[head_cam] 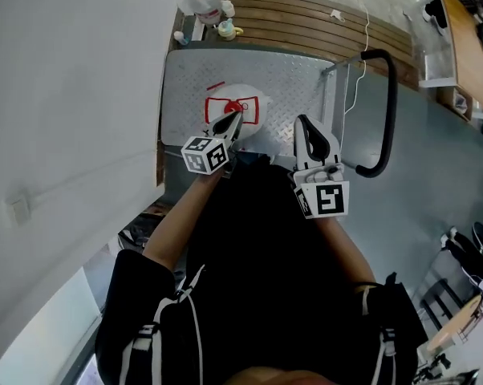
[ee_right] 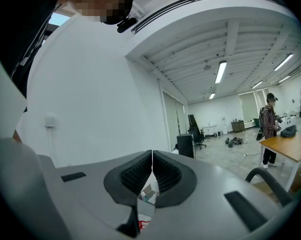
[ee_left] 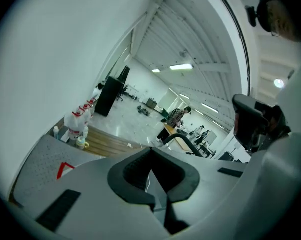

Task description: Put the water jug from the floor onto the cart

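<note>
The water jug, white with a red label and handle, stands upright on the cart's metal deck, seen from above in the head view. My left gripper hangs over the jug's near side. Its jaws are shut with nothing between them, as the left gripper view shows. My right gripper is held to the right of the jug, over the deck's near edge. It is also shut and empty. A bit of the jug's red and white shows under its jaws.
The cart's black push handle curves up at the right. More water jugs and small bottles stand on the wooden strip beyond the cart, against the white wall. A wooden table is at the far right, and people stand in the distance.
</note>
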The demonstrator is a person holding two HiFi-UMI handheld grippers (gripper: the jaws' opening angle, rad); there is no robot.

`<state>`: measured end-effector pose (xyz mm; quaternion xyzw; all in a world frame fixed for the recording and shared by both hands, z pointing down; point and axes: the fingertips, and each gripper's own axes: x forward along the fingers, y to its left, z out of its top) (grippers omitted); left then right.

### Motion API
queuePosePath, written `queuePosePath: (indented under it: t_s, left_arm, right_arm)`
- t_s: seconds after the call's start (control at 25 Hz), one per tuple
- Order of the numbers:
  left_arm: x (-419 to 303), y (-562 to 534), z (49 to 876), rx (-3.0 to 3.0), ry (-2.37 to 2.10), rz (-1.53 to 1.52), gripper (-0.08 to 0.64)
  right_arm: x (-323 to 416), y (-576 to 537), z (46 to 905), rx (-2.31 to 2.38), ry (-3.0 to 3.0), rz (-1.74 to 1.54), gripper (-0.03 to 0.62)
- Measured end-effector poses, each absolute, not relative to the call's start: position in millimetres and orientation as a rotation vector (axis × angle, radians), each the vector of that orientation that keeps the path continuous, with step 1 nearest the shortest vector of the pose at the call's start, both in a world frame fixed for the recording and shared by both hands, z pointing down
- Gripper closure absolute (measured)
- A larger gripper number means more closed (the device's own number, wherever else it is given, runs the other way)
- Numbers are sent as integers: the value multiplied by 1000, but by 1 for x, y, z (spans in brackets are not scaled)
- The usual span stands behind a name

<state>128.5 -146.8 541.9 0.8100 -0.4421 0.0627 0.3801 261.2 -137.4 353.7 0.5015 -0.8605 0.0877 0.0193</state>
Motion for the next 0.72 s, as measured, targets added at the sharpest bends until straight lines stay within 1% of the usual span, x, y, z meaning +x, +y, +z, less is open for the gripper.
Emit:
queuePosePath:
  t_s: [0.36,0.72]
  left_arm:
    - [93,-149,443,2244,-1305,39,541]
    - [49,-165,384,2480,-1436,-5,541]
  right_arm:
    - [200,-149,335,1431,-2742,215,572]
    - [148,-166,312,1506,-2738,78,574]
